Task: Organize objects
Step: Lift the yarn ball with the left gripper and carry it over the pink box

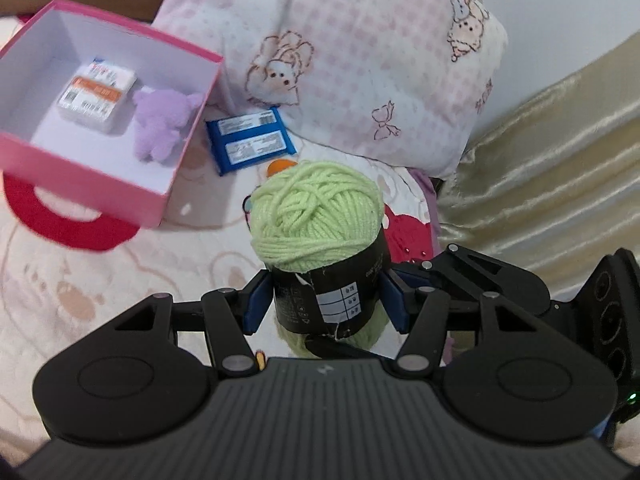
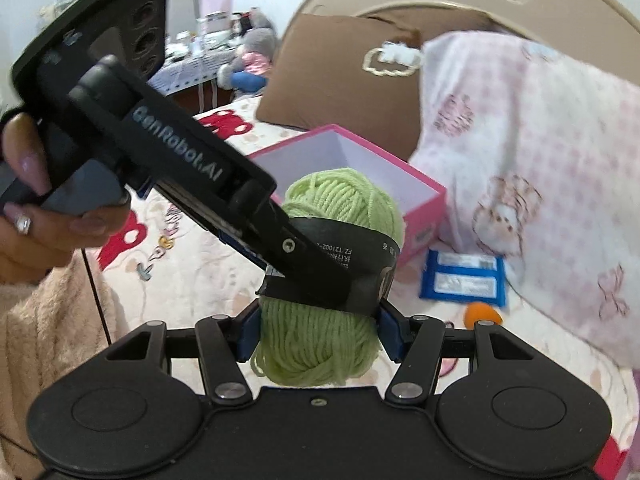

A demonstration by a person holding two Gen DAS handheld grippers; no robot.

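both tongs, left gripper (image 1: 326,304) and right gripper (image 2: 318,334), clench one green yarn ball (image 1: 316,216), likely sharing its bulk; pink box (image 1: 188,120) waits ahead-left.

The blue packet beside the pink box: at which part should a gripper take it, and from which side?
The blue packet lies flat on the bed cover, so probably come from above and pinch across its short width near the middle. The pillow crowds its far edge; the pink box its left.
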